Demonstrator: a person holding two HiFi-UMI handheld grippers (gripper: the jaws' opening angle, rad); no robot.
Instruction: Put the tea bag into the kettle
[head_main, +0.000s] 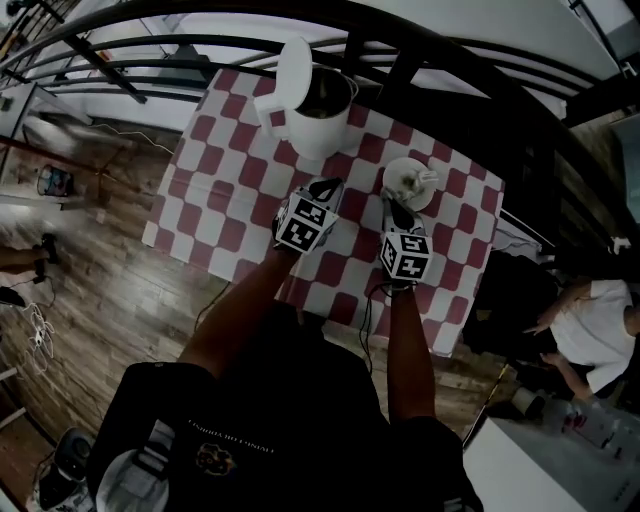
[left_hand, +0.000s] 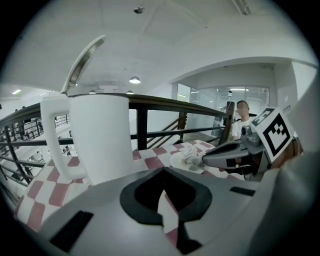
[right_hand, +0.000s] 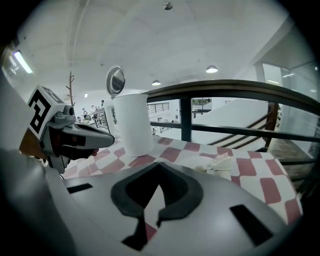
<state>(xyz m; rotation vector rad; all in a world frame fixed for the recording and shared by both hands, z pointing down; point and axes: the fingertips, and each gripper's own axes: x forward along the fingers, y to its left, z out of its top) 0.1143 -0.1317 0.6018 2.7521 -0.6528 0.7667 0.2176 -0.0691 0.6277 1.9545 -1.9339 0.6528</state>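
Left tool (head_main: 327, 186) and right tool (head_main: 391, 203) in my hands, closed, empty, mid-tabletop (head_main: 220, 200); kettle (head_main: 318, 110) at far edge, tea bag (head_main: 415, 180) just beyond right tool.

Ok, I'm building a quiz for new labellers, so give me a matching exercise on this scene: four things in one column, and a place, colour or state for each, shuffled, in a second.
Things
1. kettle lid
2. tea bag
3. left gripper
4. tablecloth

Place, colour or state
A. red and white checks
B. jaws together, nothing between them
C. raised open
D. lying on the small white plate

Pairs: 1-C, 2-D, 3-B, 4-A
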